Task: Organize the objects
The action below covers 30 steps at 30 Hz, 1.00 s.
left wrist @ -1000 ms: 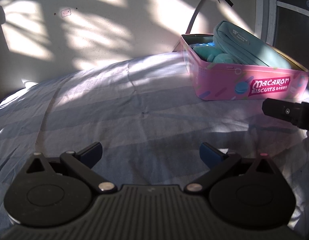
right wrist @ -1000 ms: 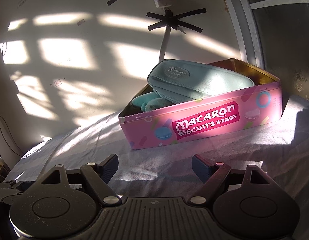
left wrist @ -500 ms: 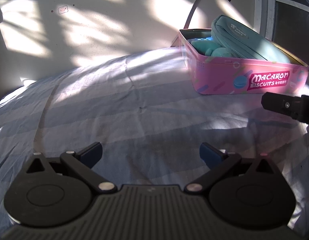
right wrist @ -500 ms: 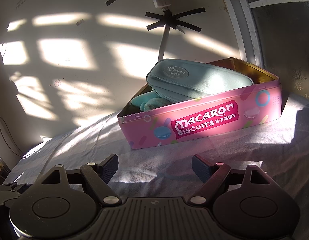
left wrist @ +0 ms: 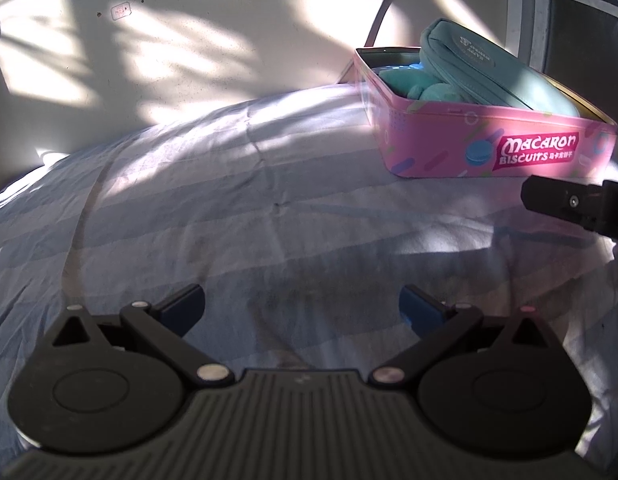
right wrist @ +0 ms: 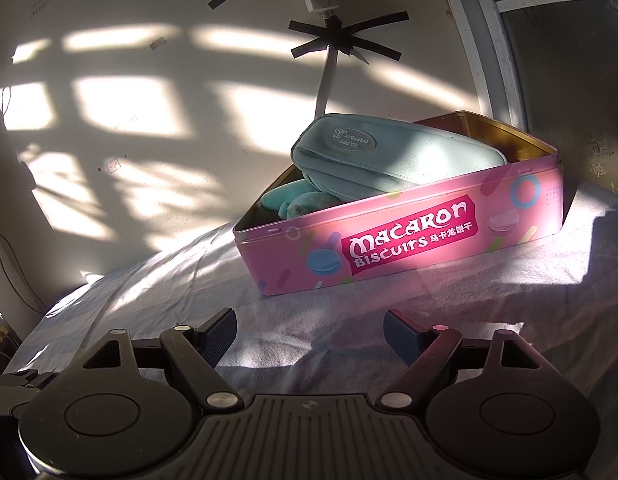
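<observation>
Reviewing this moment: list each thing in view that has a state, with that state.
pink biscuit tin: lid off, upright on the bedsheet, holding items.
teal pencil case: closed, tilted, one end propped above the rim.
teal plush items: inside the tin, partly under the case.
left gripper: open, empty.
right gripper: open, empty.
bedsheet: spread, wrinkled.

My right gripper [right wrist: 309, 334] hangs with jaws spread, empty, over the bed [right wrist: 429, 304], facing the pink biscuit tin [right wrist: 409, 236] holding a teal pouch [right wrist: 397, 160].
</observation>
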Available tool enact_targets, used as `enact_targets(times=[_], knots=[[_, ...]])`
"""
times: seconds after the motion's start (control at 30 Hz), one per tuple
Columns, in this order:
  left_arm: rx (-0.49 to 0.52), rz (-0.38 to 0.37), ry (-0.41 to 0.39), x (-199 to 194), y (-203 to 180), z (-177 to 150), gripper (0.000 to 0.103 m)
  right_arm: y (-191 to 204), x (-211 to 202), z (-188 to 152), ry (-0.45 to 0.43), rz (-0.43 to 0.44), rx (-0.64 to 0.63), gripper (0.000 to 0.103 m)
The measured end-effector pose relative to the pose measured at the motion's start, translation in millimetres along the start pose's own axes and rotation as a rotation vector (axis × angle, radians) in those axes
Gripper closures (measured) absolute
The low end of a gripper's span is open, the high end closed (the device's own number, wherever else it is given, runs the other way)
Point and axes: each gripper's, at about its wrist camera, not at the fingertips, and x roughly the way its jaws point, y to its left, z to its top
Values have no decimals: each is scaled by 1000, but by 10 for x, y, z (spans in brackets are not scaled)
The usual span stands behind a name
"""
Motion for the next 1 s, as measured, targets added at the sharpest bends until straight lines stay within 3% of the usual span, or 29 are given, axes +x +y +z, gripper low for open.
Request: enact_targets(times=[1.0], knots=[[-1, 3, 8, 17, 3, -20, 0, -5, 10, -25, -1, -4, 2, 22]])
